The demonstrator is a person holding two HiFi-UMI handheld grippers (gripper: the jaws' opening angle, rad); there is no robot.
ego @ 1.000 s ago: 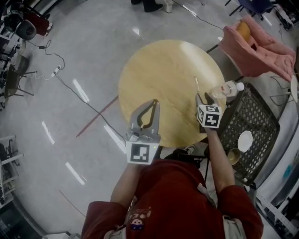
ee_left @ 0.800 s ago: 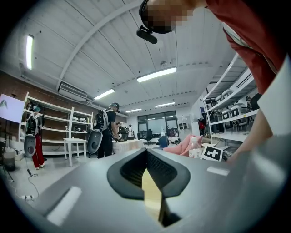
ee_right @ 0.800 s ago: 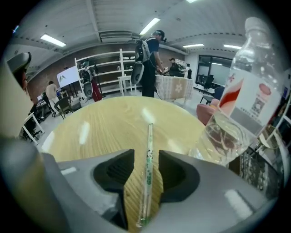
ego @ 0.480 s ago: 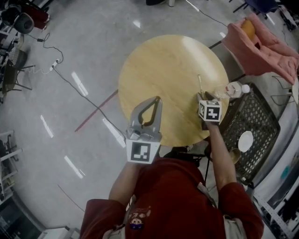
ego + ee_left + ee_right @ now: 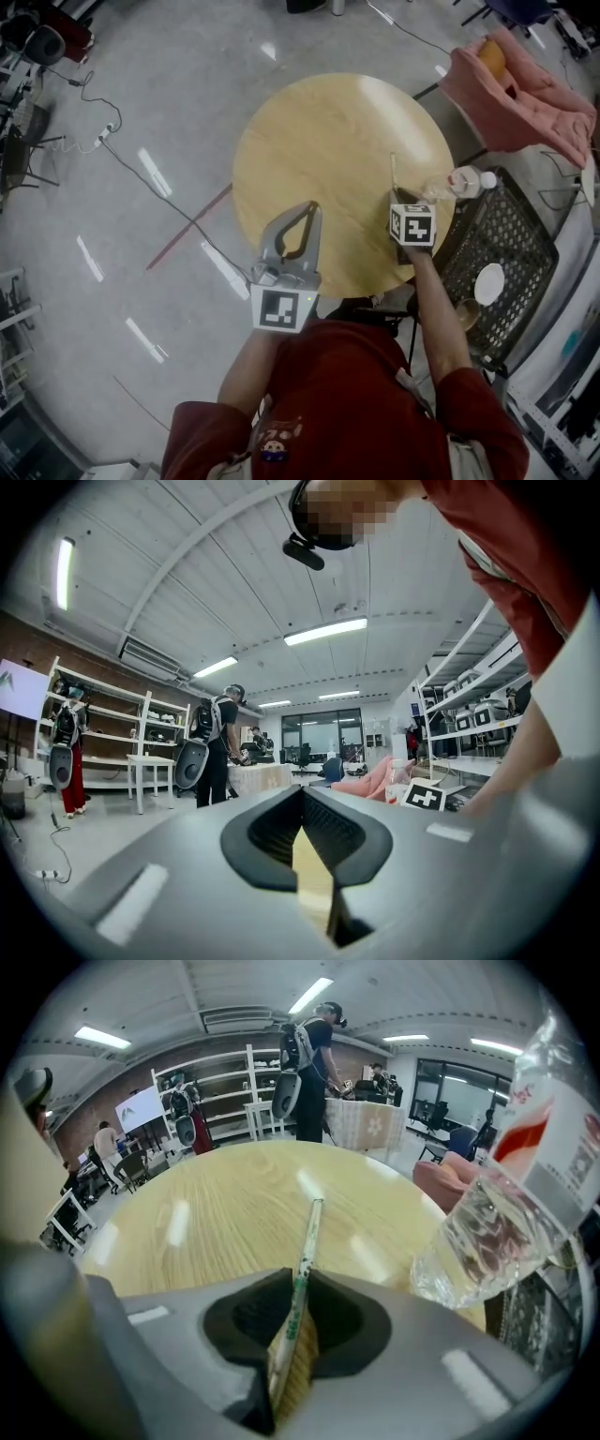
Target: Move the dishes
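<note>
Our right gripper [image 5: 296, 1288] has just closed its jaws, pinching the chopstick [image 5: 307, 1237] lying on the surface [image 5: 319, 141] beside the bottle [image 5: 455, 180], so we judge lifting comes next; our left gripper [image 5: 302, 810] has its jaws pressed together, empty.

Your thin pale stick [image 5: 311, 1232] with green print lies flat on the round wooden table [image 5: 319, 159] near its right edge, pointing away from you; its near end is pinched between the jaws of your right gripper [image 5: 302, 1274], which have just been closing. Your white plate [image 5: 488, 283] lies in the black mesh basket [image 5: 525, 234]; a brownish cup [image 5: 466, 312] sits just beside it.
</note>
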